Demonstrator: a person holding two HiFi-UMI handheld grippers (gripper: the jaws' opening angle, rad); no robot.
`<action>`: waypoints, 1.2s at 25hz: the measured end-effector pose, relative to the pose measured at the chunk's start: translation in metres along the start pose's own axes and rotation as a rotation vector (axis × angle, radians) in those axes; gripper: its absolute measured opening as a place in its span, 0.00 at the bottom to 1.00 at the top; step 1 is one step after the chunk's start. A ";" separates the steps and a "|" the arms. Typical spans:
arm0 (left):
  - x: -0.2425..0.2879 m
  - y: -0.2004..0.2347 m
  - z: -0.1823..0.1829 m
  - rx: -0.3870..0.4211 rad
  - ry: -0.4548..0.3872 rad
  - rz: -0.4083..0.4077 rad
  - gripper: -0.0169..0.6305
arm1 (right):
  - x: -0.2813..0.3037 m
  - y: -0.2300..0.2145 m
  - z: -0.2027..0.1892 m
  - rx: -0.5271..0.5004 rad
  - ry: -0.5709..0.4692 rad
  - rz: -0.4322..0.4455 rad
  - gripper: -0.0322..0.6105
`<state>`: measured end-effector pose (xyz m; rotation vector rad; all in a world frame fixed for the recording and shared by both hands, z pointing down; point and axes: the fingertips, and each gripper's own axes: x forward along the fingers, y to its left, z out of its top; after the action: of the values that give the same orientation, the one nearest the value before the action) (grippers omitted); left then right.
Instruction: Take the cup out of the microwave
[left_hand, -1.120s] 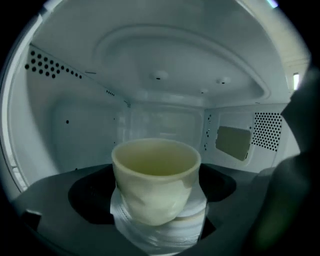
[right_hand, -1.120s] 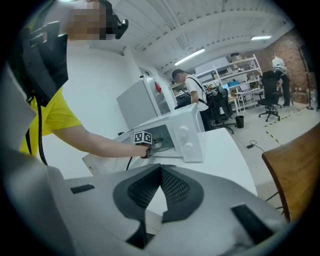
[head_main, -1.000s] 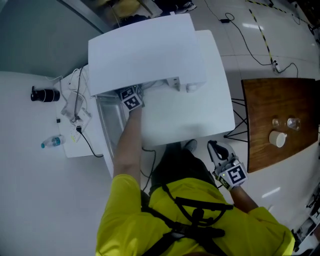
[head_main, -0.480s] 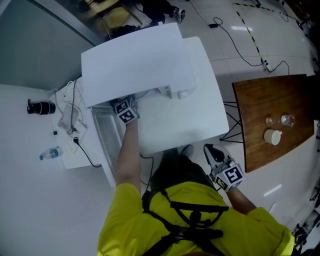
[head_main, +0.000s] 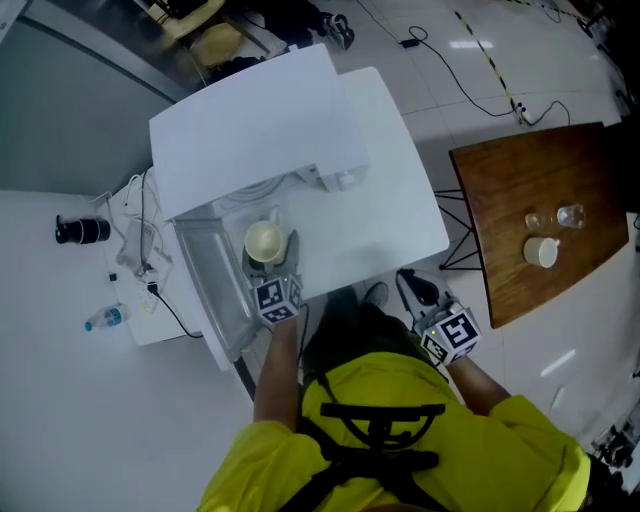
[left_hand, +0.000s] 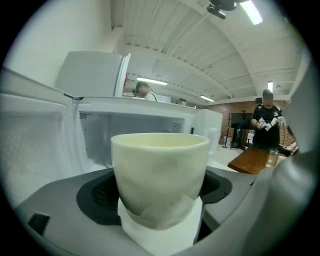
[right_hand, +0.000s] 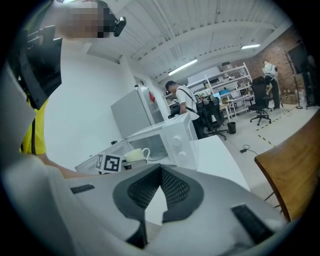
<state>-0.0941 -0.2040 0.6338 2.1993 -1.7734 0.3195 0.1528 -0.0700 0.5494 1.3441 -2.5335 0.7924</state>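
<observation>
The cream cup (head_main: 264, 241) hangs just outside the white microwave (head_main: 250, 120), over its open door (head_main: 208, 290). My left gripper (head_main: 275, 262) is shut on the cup; in the left gripper view the cup (left_hand: 160, 170) fills the space between the two grey jaws, with a white sheet (left_hand: 160, 232) under its base and the microwave's open cavity (left_hand: 135, 122) behind it. My right gripper (head_main: 412, 285) hovers low at the right of the white table, shut and empty. The right gripper view shows its pads (right_hand: 172, 187) meeting, and beyond them the cup (right_hand: 136, 155) in front of the microwave (right_hand: 172, 137).
The microwave stands on a white table (head_main: 390, 220). A wooden table (head_main: 520, 180) at the right carries a white cup (head_main: 540, 252) and glasses (head_main: 568, 215). Cables (head_main: 140, 245), a bottle (head_main: 105, 320) and a black object (head_main: 80, 230) lie at the left. A person (left_hand: 267, 117) stands far off.
My left gripper has pulled back out of the microwave toward me, bringing the cup with it; the cup now shows above the open door. The right gripper has stayed put.
</observation>
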 end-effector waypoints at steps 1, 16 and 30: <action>-0.009 -0.016 -0.005 0.003 0.010 -0.036 0.71 | -0.002 -0.003 0.000 0.003 -0.007 -0.006 0.06; 0.111 -0.265 -0.064 0.175 0.087 -0.475 0.71 | -0.106 -0.056 -0.050 0.121 -0.040 -0.248 0.06; 0.157 -0.324 -0.100 0.279 0.143 -0.503 0.71 | -0.167 -0.071 -0.084 0.228 -0.088 -0.387 0.06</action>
<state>0.2573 -0.2479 0.7531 2.6394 -1.1023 0.6127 0.2990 0.0622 0.5841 1.9022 -2.1820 0.9741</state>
